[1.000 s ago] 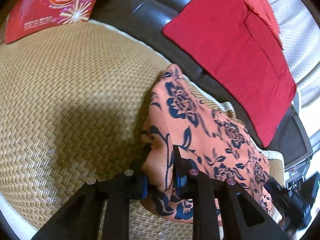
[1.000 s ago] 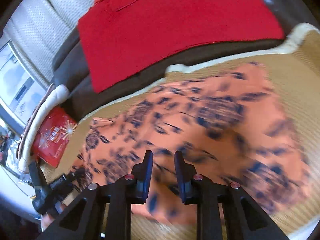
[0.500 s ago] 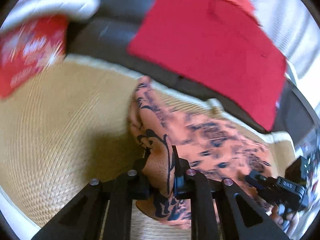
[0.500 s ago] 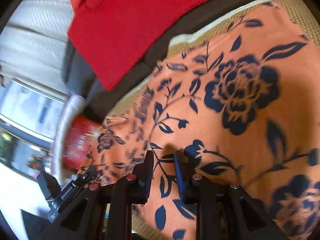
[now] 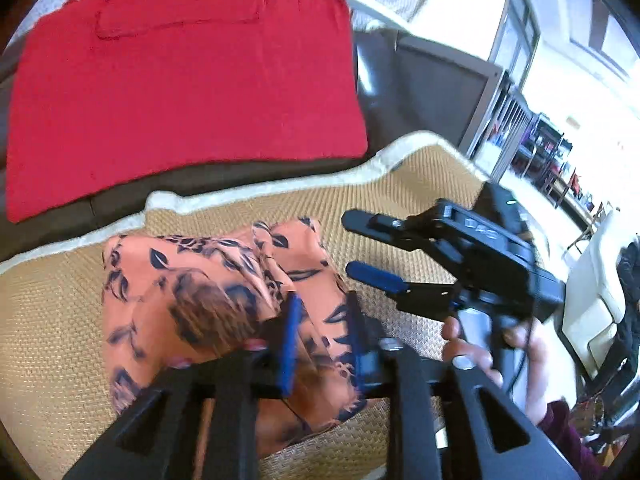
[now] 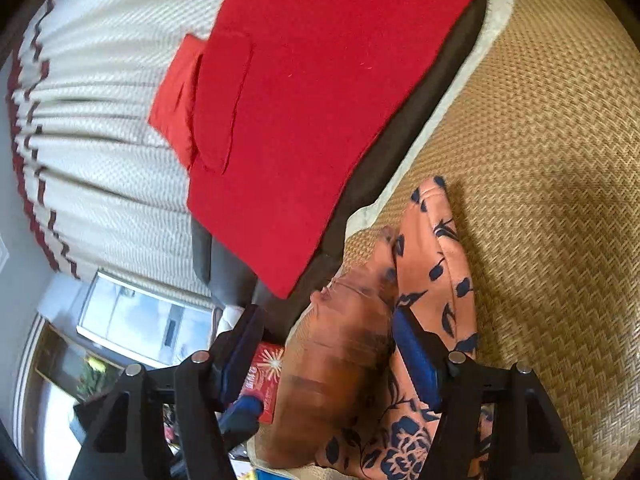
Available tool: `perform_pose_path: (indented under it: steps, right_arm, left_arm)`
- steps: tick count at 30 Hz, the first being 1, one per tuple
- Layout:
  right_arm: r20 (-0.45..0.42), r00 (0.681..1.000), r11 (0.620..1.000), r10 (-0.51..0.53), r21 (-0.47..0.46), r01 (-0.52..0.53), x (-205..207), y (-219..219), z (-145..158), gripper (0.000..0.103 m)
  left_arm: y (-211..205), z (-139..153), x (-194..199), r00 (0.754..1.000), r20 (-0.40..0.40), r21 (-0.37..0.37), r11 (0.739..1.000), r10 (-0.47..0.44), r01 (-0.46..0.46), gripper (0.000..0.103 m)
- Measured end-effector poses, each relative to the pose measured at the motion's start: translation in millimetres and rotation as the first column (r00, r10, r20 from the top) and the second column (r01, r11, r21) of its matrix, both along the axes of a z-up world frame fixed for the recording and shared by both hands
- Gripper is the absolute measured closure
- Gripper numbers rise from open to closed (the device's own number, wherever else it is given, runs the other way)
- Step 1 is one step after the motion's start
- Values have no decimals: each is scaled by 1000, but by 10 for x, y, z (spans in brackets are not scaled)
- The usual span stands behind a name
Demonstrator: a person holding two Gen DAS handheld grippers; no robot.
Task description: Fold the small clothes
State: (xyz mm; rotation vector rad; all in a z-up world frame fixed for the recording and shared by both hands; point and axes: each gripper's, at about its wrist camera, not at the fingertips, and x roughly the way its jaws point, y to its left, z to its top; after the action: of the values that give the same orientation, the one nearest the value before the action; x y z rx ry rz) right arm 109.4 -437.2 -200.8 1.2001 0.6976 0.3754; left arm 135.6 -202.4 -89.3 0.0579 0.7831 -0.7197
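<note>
The orange floral garment (image 5: 208, 304) lies bunched on the woven straw mat (image 5: 432, 184), its long axis running from the mat's pale border toward the camera in the right wrist view. The left gripper (image 5: 320, 340) has just been opening, cloth between its jaws, ungripped. The right gripper (image 5: 360, 244) has spread wide too, straddling a fold loosely. A red cushion (image 5: 180, 76) lies behind on the dark sofa (image 5: 432, 92).
</note>
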Motion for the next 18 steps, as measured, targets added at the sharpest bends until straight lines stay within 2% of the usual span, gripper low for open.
perform_pose_path:
  steps: [1, 2, 5, 8, 11, 14, 15, 16, 17, 18]
  right_arm:
    - [-7, 1000, 1000, 12, 6, -12, 28, -3, -14, 32]
    - [-14, 999, 999, 31, 5, -31, 59, -1, -18, 32]
    - [-82, 992, 994, 91, -50, -95, 209, 212, -82, 32]
    - [-143, 982, 985, 123, -105, -139, 334, 418, -138, 32]
    - [-187, 976, 959, 109, -237, -152, 465, 636, -123, 32]
    - [-211, 972, 925, 102, -340, -171, 588, 908, -110, 32]
    - [-207, 972, 900, 112, -393, -188, 600, 1024, -63, 35]
    - [-199, 971, 884, 129, -421, -204, 603, 1119, -20, 62]
    - [-191, 970, 868, 153, -443, -224, 604, 1200, 22, 85]
    - [-174, 971, 842, 162, -488, -228, 574, 1291, 96, 85]
  left_arm:
    - [213, 24, -50, 999, 35, -9, 1000, 28, -28, 39]
    - [371, 24, -45, 996, 55, -14, 998, 69, -68, 36]
    - [866, -65, -2, 987, 22, -14, 987, 158, -158, 35]
    - [1250, -382, 154, 965, -67, 60, 967, 253, -249, 35]
    - [1367, -681, 179, 947, -123, 127, 951, 297, -282, 36]
    - [1430, -844, 139, 947, -141, 138, 953, 289, -271, 35]
    - [1437, -852, 129, 947, -144, 137, 954, 286, -267, 35]
    - [1440, -845, 111, 949, -142, 136, 955, 281, -262, 36]
    - [1439, -816, 97, 952, -133, 134, 957, 275, -257, 36]
    - [1433, -785, 94, 955, -124, 133, 958, 270, -253, 36]
